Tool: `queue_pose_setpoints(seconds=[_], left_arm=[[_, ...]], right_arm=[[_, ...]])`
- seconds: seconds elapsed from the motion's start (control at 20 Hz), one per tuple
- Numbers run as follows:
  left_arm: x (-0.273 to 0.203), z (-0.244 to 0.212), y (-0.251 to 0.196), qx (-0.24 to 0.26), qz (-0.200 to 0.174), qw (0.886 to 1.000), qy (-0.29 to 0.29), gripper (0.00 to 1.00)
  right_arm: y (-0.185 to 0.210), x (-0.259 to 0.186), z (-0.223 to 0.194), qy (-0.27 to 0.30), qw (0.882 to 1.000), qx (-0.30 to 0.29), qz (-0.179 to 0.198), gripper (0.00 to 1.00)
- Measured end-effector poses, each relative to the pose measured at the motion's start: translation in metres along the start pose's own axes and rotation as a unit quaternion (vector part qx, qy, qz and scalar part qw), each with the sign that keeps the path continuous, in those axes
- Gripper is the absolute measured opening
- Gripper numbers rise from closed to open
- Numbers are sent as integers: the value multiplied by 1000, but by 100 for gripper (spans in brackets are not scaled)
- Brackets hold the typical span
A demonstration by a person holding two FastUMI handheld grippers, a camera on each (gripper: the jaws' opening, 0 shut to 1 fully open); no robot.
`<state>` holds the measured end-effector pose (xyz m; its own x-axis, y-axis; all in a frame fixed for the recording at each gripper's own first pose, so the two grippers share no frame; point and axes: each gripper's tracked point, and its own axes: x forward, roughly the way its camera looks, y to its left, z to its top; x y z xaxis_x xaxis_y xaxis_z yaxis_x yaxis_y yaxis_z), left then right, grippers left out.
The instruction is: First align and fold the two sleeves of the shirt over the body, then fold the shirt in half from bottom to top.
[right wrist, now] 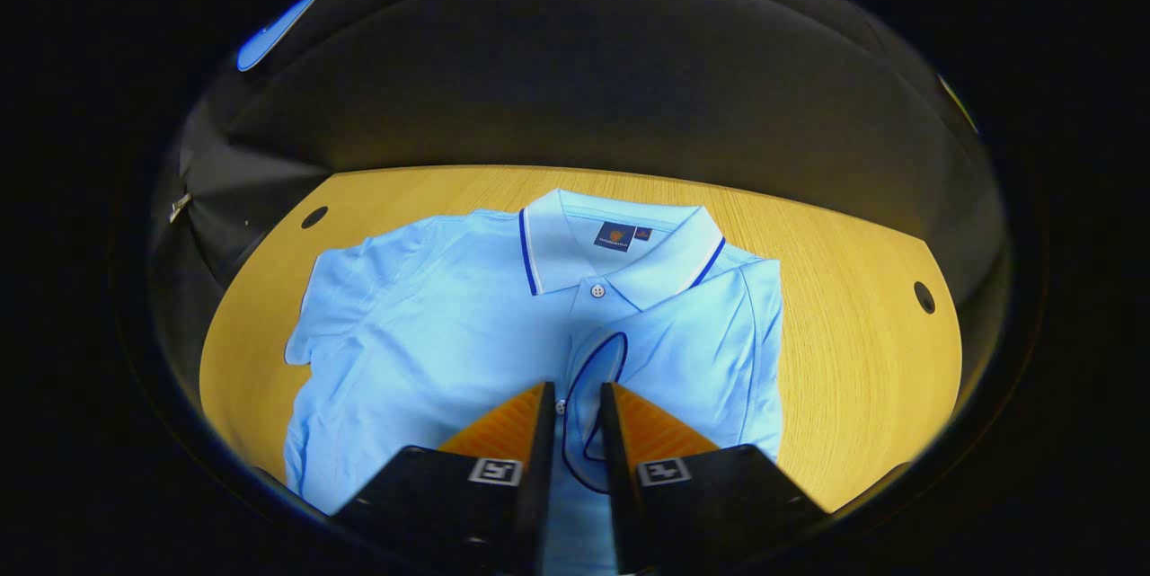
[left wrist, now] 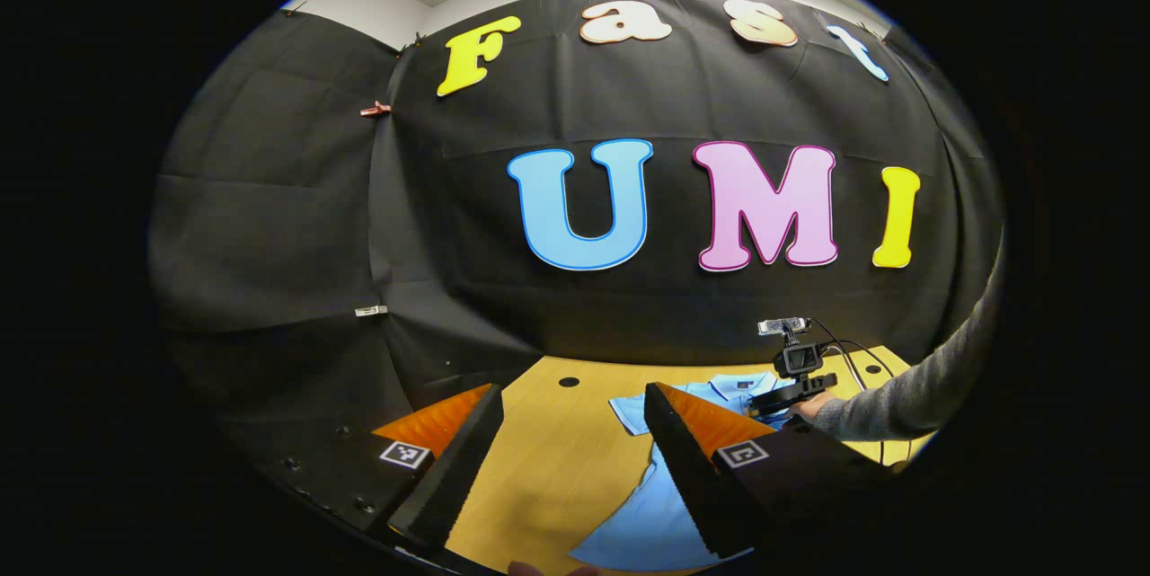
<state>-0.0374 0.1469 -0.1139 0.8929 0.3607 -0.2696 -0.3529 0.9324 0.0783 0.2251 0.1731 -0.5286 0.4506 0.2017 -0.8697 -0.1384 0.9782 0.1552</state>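
Observation:
A light blue polo shirt (right wrist: pixel 431 333) lies face up on the wooden table (right wrist: pixel 853 288), collar (right wrist: pixel 620 243) at the far side. One sleeve (right wrist: pixel 332 297) is spread out flat at the left. The other sleeve (right wrist: pixel 683 351) is folded over the body, and its dark-trimmed cuff (right wrist: pixel 600 360) lies on the chest. My right gripper (right wrist: pixel 576 387) hovers low over that cuff, its fingers a narrow gap apart on either side of it. My left gripper (left wrist: pixel 573 389) is wide open above the table (left wrist: pixel 557 459), holding nothing, with the shirt (left wrist: pixel 647 513) to its right. The right gripper (left wrist: pixel 791 396) shows beyond it.
A hand (left wrist: pixel 813 408) in a grey sleeve (left wrist: pixel 907 396) holds the right gripper. The table has round holes at its far corners (right wrist: pixel 314 217) (right wrist: pixel 924 296). Black cloth walls close in the back and the sides. Bare wood lies on both sides of the shirt.

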Motion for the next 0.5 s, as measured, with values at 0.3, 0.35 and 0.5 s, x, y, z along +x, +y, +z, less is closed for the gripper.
queue_pose_setpoints(seconds=[0.3, 0.35, 0.5], left_arm=[[0, 4, -2, 6, -12, 1000, -2, 100], [0, 5, -2, 5, -14, 1000, -4, 100], [0, 10, -7, 4, -24, 1000, -11, 100]], right_arm=[[-3, -32, 48, -86, 996, 22, -5, 80], [-3, -45, 63, -114, 993, 20, -3, 80], [-6, -99, 102, -201, 979, 19, 3, 80]])
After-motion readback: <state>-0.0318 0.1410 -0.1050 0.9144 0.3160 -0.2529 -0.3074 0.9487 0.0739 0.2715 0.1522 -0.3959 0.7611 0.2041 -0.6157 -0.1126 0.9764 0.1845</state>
